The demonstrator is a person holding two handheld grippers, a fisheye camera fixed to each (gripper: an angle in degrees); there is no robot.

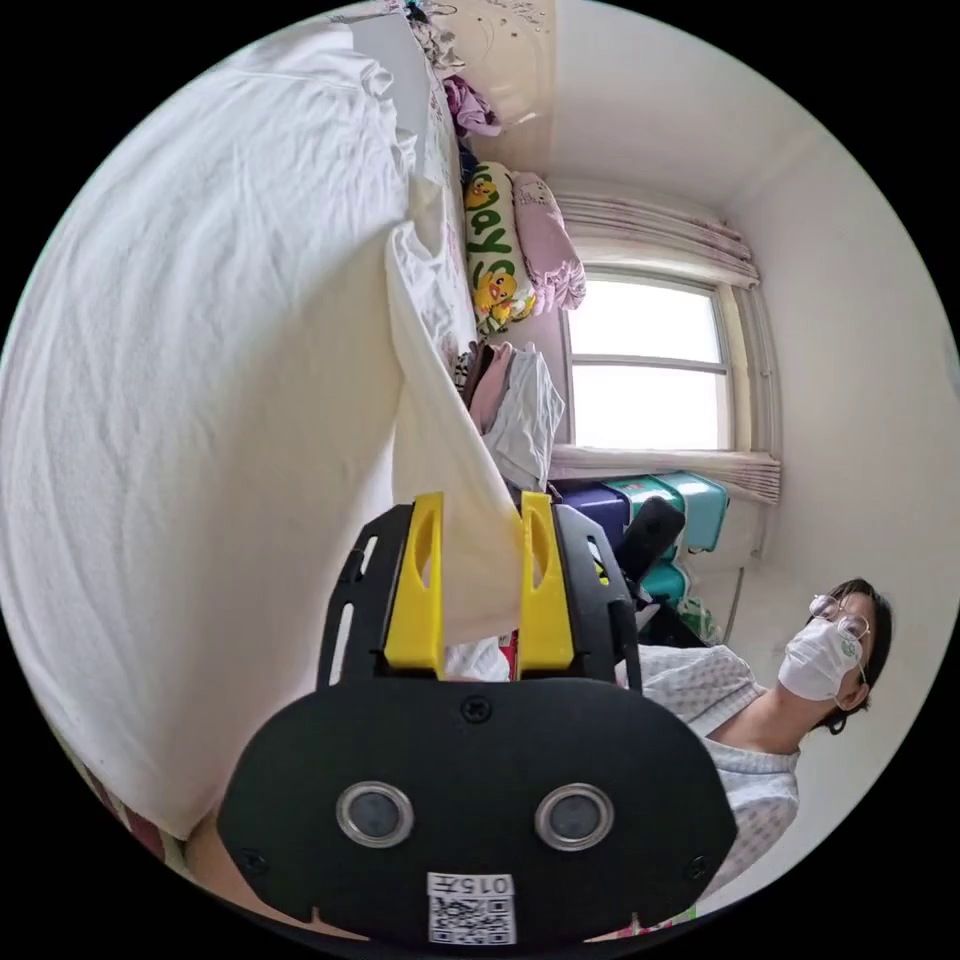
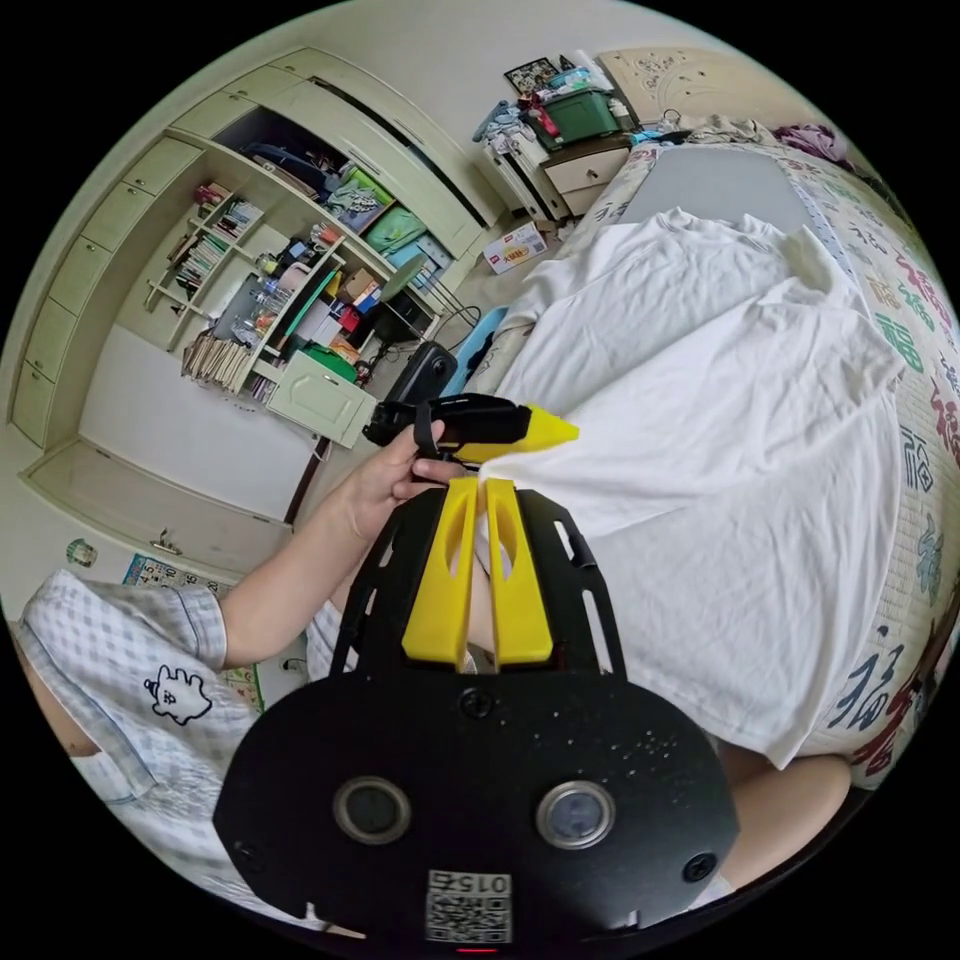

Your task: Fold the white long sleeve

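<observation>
both yellow-jawed claws, left claw (image 1: 482,520) and right claw (image 2: 482,500), are clenched on the white cotton long-sleeve shirt (image 2: 720,440) spread over the patterned bed (image 2: 905,400).

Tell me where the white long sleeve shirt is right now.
The white long sleeve shirt lies spread on the patterned bed cover, its near edge pinched by the left gripper and right gripper.

Bright window (image 1: 648,362), cluttered shelves (image 2: 262,300), bed (image 2: 905,330)
</observation>
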